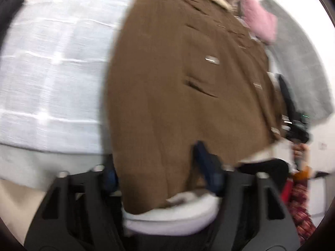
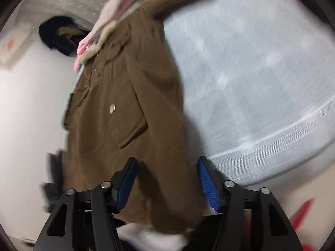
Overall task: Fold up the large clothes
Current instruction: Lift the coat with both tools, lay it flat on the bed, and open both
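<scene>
Brown coat (image 1: 178,87) spread lengthwise over a bed with a pale checked bedspread (image 1: 48,73), collar end far from both cameras, hem end nearest. Both views blurred.

Left claw (image 1: 165,173) set wide, dark blue pads (image 1: 206,163) on either side of the coat's hem; brown cloth and its white lining (image 1: 171,215) bunched between the two fingers, one pad mostly hidden behind the fabric. Impossible to tell whether the pads press the cloth or merely straddle it.

Right claw (image 2: 167,179) also wide, blue ribbed pads (image 2: 208,182) well apart, the coat's lower edge lying in the gap between them, with a bit of white lining (image 2: 159,238) showing below. No clear pinch visible here either.

Pale buttons (image 1: 211,59) in a row along the coat front, a slit pocket (image 1: 199,87) beside them; flap pocket (image 2: 134,131) and one button (image 2: 112,108) plain in the right wrist view. Fleecy collar trim (image 2: 98,46) at the far end, touching a pink fluffy garment (image 1: 259,23). Right claw's dark body also visible at the edge of the left wrist view, just beside the coat.
</scene>
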Demonstrator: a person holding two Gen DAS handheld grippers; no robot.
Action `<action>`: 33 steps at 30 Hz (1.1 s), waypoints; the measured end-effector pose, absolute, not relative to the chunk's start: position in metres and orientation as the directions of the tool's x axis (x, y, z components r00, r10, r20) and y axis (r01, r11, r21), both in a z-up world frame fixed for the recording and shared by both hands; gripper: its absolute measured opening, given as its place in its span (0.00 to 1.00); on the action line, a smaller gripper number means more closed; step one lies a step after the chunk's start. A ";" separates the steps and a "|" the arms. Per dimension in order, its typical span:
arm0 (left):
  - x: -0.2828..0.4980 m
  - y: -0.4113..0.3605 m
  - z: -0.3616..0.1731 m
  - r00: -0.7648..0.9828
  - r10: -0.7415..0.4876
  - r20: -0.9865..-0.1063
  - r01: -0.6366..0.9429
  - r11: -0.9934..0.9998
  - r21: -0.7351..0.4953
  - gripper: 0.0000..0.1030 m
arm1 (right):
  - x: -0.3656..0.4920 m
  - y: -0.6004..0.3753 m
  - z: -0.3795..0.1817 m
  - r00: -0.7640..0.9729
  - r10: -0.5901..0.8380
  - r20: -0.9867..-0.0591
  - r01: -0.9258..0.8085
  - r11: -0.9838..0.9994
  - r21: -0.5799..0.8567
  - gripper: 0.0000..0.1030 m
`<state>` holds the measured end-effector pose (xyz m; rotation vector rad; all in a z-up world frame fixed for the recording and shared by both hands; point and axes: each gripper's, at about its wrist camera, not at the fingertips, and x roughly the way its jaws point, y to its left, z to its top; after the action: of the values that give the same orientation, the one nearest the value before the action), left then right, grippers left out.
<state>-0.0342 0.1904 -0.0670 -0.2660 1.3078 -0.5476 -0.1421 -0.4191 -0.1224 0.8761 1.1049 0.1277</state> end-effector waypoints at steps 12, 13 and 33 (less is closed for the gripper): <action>-0.044 0.217 -0.005 0.283 -0.486 -0.827 0.244 0.870 -0.428 0.15 | -0.181 -0.415 -0.015 0.588 0.279 -0.759 0.215 0.851 0.480 0.07; -0.045 0.204 -0.030 0.201 -0.432 -0.879 0.261 0.889 -0.377 0.18 | -0.176 -0.407 -0.030 0.520 0.249 -0.817 0.226 0.883 0.412 0.08; 0.053 0.071 -0.013 0.597 -0.308 -0.741 0.421 0.906 -0.038 0.76 | -0.018 -0.281 -0.032 0.574 0.057 -0.817 0.202 0.957 0.209 0.63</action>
<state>0.0527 0.0707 -0.0133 0.1461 0.8295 -0.4248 -0.0183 -0.2811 -0.0318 0.2945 0.9593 -0.0862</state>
